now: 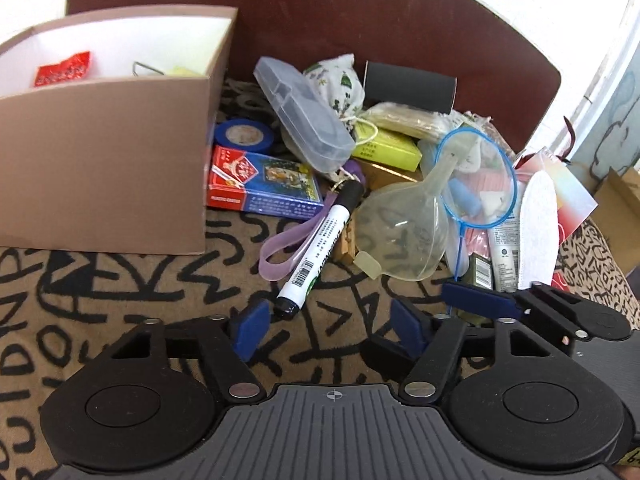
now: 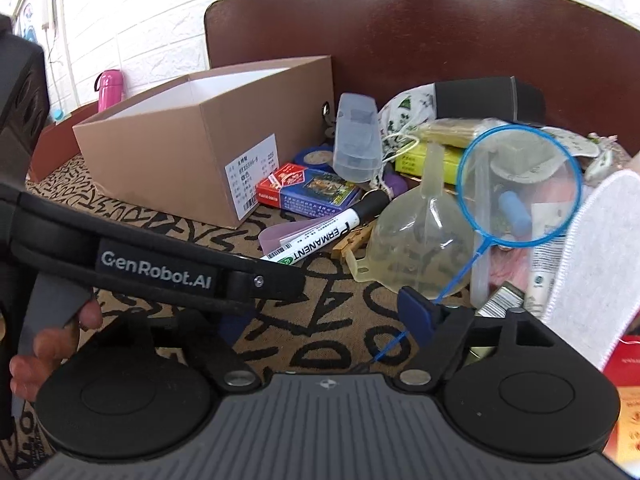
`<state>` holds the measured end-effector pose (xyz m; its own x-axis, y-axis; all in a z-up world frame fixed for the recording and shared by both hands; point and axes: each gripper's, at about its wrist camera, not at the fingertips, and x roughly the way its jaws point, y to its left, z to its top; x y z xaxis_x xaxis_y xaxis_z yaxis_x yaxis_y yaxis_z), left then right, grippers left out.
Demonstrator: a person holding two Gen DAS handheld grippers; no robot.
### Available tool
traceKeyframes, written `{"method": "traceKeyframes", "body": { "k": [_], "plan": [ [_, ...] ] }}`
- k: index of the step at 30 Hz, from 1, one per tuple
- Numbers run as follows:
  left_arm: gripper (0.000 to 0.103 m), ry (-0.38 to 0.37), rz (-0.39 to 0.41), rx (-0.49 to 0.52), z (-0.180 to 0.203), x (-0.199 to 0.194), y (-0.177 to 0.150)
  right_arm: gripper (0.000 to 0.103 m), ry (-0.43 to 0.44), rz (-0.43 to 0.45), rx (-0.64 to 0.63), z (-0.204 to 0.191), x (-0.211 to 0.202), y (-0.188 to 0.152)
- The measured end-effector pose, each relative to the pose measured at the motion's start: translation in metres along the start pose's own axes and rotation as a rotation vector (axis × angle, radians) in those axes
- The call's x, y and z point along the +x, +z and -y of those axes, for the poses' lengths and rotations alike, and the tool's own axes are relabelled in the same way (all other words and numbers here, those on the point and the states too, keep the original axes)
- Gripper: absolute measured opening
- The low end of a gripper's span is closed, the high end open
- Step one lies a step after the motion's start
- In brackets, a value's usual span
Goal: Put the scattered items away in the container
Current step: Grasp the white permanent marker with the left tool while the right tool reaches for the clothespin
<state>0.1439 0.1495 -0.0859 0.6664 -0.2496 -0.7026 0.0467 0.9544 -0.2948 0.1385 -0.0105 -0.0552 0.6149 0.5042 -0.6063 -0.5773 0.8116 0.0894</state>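
A brown cardboard box (image 1: 120, 168) stands at the left with a red packet (image 1: 64, 68) inside; it also shows in the right wrist view (image 2: 180, 152). A pile of items lies to its right: a white permanent marker (image 1: 324, 240), a clear funnel (image 1: 404, 228), a blue-rimmed small net (image 1: 476, 176), a card pack (image 1: 264, 180), a clear case (image 1: 304, 112). My left gripper (image 1: 332, 330) is open and empty, just short of the marker's end. My right gripper (image 2: 328, 316) is open; the net's blue handle (image 2: 456, 280) runs past its right finger (image 2: 416, 312). The left finger is hidden.
A patterned tan-and-black cloth (image 1: 120, 292) covers the surface. A dark brown backboard (image 1: 360, 20) stands behind the pile. A white insole (image 2: 592, 264), a yellow box (image 1: 388, 148), blue tape (image 1: 244, 132) and a purple band (image 1: 288, 240) lie in the pile. A pink bottle (image 2: 110, 84) stands far left.
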Motion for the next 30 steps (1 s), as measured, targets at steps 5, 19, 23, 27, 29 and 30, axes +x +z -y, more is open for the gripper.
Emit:
{"method": "traceKeyframes", "body": {
  "k": [5,19,23,27,29,30],
  "plan": [
    [0.067,0.010,-0.023,0.016,-0.002,0.015,0.002,0.064,-0.008,-0.045,-0.015,0.004,0.016,-0.004],
    [0.021,0.061,-0.015,0.024,-0.013,0.028,0.012,0.044,-0.029,-0.018,-0.082,0.001,0.032,0.005],
    [0.021,0.068,-0.011,0.015,-0.014,0.021,0.009,0.044,-0.036,-0.010,-0.085,-0.001,0.037,0.012],
    [0.021,0.064,0.008,-0.010,-0.016,0.008,0.004,0.041,-0.047,-0.022,-0.107,-0.003,0.045,0.017],
    [0.021,0.060,0.023,-0.022,-0.017,-0.001,0.002,0.041,-0.043,-0.023,-0.107,-0.003,0.048,0.020],
    [0.021,0.063,0.030,-0.032,-0.018,-0.005,0.001,0.041,-0.046,-0.024,-0.105,-0.003,0.050,0.021]
  ]
}}
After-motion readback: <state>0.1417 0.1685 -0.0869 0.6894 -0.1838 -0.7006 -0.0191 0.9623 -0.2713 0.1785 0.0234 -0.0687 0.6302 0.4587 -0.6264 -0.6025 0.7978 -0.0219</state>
